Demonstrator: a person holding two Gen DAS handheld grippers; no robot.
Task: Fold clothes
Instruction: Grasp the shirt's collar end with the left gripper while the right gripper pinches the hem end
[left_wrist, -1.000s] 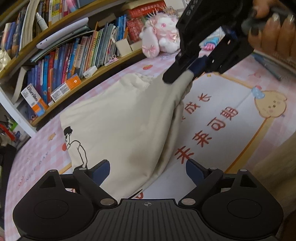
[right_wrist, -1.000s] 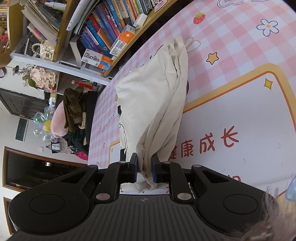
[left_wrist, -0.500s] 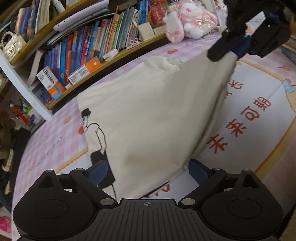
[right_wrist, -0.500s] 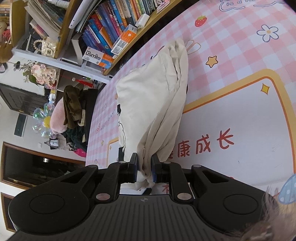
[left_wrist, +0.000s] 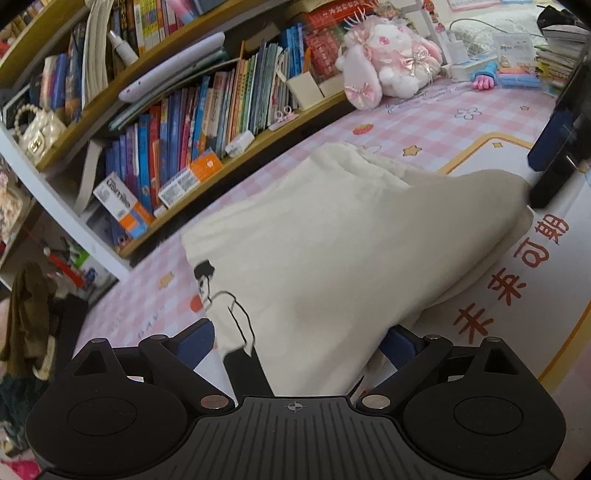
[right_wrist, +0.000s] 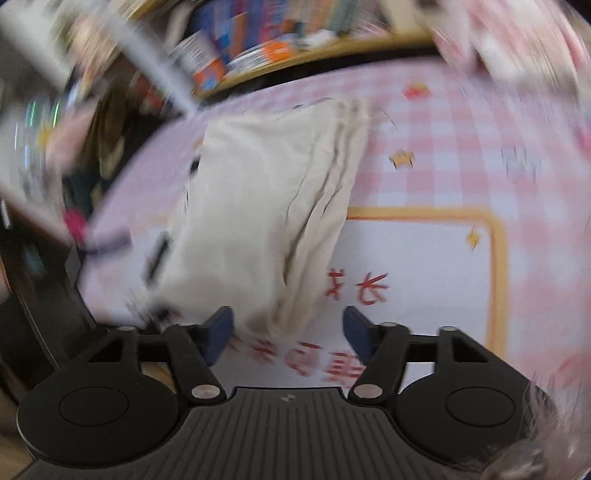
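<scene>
A cream garment (left_wrist: 332, 236) with a black cartoon figure printed on it lies folded on the pink checked mat (left_wrist: 406, 122). Its near end runs between the wide-apart fingers of my left gripper (left_wrist: 297, 341), which is open and does not press on it. At the right edge of the left wrist view, my right gripper (left_wrist: 546, 173) hangs just past the garment's far corner. The right wrist view is blurred. There the garment (right_wrist: 258, 206) has its near tip between the jaws of my right gripper (right_wrist: 288, 330), which are opening and do not touch the cloth.
A bookshelf (left_wrist: 184, 129) packed with books runs along the mat's far side. A pink and white plush rabbit (left_wrist: 388, 62) sits at the back. Stacked books (left_wrist: 554, 62) stand at the back right. Dark clothes (left_wrist: 26, 321) hang at the far left.
My right gripper has let go of the garment's corner, spread its jaws and rolled. The lifted fold has dropped flat onto the rest of the garment. My left gripper stays open.
</scene>
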